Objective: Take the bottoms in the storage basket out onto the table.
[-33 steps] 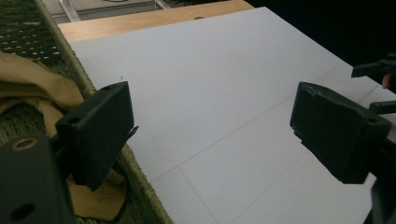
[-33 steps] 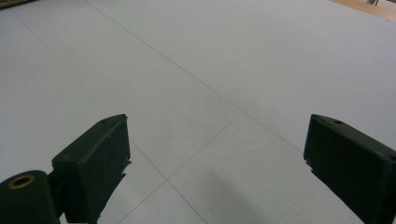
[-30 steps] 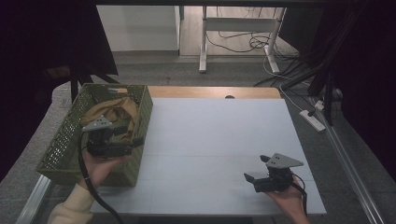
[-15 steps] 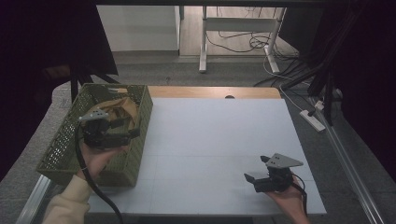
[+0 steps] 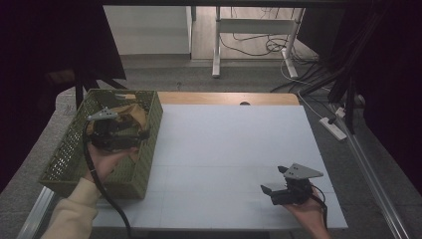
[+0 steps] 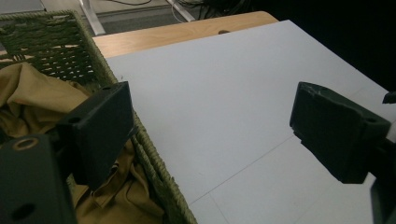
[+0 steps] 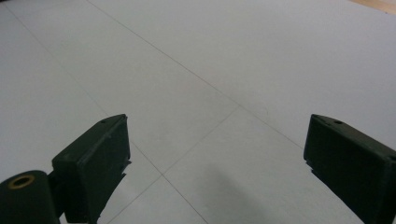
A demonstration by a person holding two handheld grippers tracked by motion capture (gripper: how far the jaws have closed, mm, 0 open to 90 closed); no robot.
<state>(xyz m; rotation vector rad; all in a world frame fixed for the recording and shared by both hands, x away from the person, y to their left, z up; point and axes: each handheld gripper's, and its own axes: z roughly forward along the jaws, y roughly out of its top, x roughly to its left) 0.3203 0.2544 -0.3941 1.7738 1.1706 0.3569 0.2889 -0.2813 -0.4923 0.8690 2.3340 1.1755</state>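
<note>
the left gripper (image 5: 142,134) hung over the green woven plastic basket (image 5: 69,144) at the left edge of the white table (image 5: 229,144), held in the person's left hand (image 5: 107,159). in the left gripper view its two black jaws stood wide apart with nothing between them; one jaw sat above the crumpled tan cloth (image 6: 28,98) and the other out over the bare table top, so the gripper (image 6: 212,128) straddled the basket's near wall (image 6: 154,172). the cloth lay inside the basket, bunched toward its far end, and no jaw touched it as far as could be seen. the right gripper (image 5: 271,191) rested low near the table's front right corner, well apart from the basket. in the right gripper view its jaws were likewise spread wide over the plain white surface (image 7: 196,70), the gripper (image 7: 215,144) holding nothing.
</note>
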